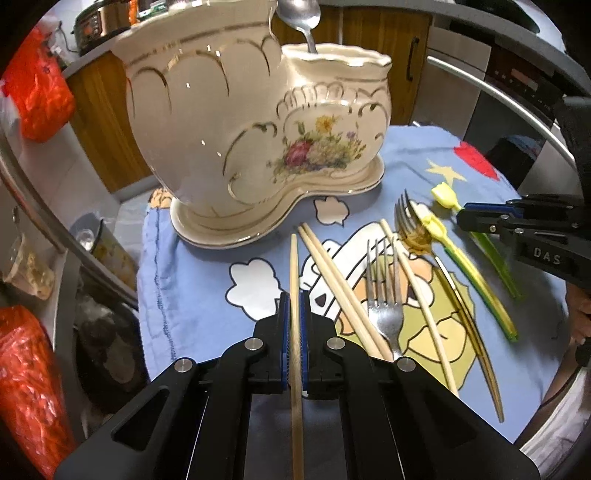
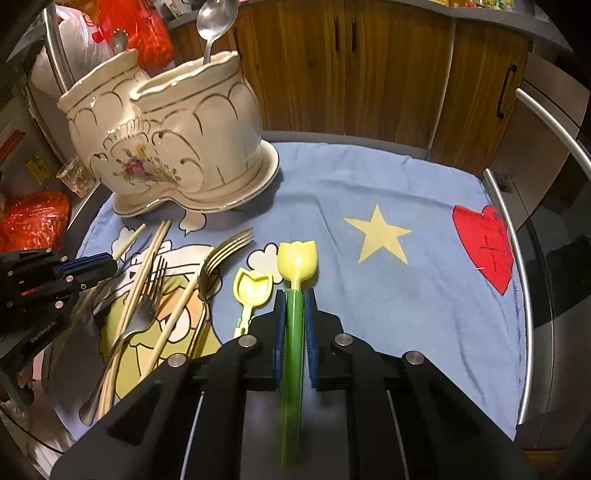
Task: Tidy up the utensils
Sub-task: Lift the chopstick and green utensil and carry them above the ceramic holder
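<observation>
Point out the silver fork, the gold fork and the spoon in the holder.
silver fork (image 1: 384, 314), left wrist view, neck below the tines.
gold fork (image 2: 221, 254), right wrist view, tines.
spoon (image 2: 216, 18), right wrist view, bowl.

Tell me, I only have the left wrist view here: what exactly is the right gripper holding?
Observer: The right gripper is shut on the tulip spoon, its green handle between the jaws, the yellow tulip bowl ahead of them.
Operator: Is there a second plastic one loose?
Observer: Yes, a smaller yellow scoop lies on the blue cloth, just left of the held spoon.
Operator: Anything on the far right of the cloth?
Observer: Only its print: a yellow star and a red heart near the edge.
Operator: And the holder's taller cup?
Observer: The ceramic holder shows one steel spoon standing in its right cup; the other cup's inside is hidden.
</observation>
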Demonstrator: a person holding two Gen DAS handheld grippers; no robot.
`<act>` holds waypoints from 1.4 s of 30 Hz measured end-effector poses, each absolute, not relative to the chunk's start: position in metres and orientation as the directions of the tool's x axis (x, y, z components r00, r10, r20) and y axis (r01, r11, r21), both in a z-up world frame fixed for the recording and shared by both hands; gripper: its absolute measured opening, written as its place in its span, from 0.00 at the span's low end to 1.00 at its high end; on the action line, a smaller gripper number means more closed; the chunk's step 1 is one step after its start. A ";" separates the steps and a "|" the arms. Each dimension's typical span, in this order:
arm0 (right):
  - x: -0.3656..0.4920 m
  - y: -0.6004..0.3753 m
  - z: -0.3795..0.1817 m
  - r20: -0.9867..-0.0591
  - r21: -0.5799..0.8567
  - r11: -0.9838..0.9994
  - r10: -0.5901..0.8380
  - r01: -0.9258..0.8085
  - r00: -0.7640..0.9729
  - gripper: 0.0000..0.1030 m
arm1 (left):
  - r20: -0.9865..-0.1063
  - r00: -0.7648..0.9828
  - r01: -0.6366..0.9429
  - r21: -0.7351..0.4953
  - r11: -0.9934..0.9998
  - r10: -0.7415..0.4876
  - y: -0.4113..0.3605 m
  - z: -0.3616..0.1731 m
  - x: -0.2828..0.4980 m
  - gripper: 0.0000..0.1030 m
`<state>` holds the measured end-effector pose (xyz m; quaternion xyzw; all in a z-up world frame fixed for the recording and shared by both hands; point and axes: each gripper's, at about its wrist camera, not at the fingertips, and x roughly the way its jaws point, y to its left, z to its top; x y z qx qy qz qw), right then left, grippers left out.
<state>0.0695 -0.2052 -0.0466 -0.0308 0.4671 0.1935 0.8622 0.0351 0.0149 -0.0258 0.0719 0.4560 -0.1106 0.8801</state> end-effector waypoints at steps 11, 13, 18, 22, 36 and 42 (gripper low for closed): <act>0.049 -0.223 -0.003 -0.680 0.218 0.907 0.407 -0.361 0.610 0.09 | -0.702 0.664 0.298 -0.068 0.952 -0.258 0.025 0.018 0.012 0.05; 0.047 -0.226 0.005 -0.649 0.244 0.899 0.431 -0.365 0.627 0.09 | -0.670 0.691 0.304 -0.072 0.950 -0.272 0.025 0.029 0.006 0.05; 0.048 -0.226 0.039 -0.532 0.284 0.875 0.485 -0.393 0.694 0.10 | -0.565 0.765 0.306 -0.101 0.947 -0.308 0.031 0.065 -0.003 0.05; 0.052 -0.219 0.072 -0.423 0.266 0.869 0.494 -0.417 0.759 0.09 | -0.490 0.823 0.283 -0.087 0.955 -0.288 0.030 0.098 0.004 0.05; 0.088 -0.199 0.113 -0.067 0.234 0.848 0.502 -0.475 0.863 0.10 | -0.131 0.973 0.167 -0.160 0.973 -0.188 0.037 0.168 0.046 0.05; 0.110 -0.193 0.100 -0.058 0.267 0.839 0.505 -0.474 0.861 0.09 | -0.016 0.995 0.089 -0.247 0.965 -0.096 0.054 0.165 0.065 0.05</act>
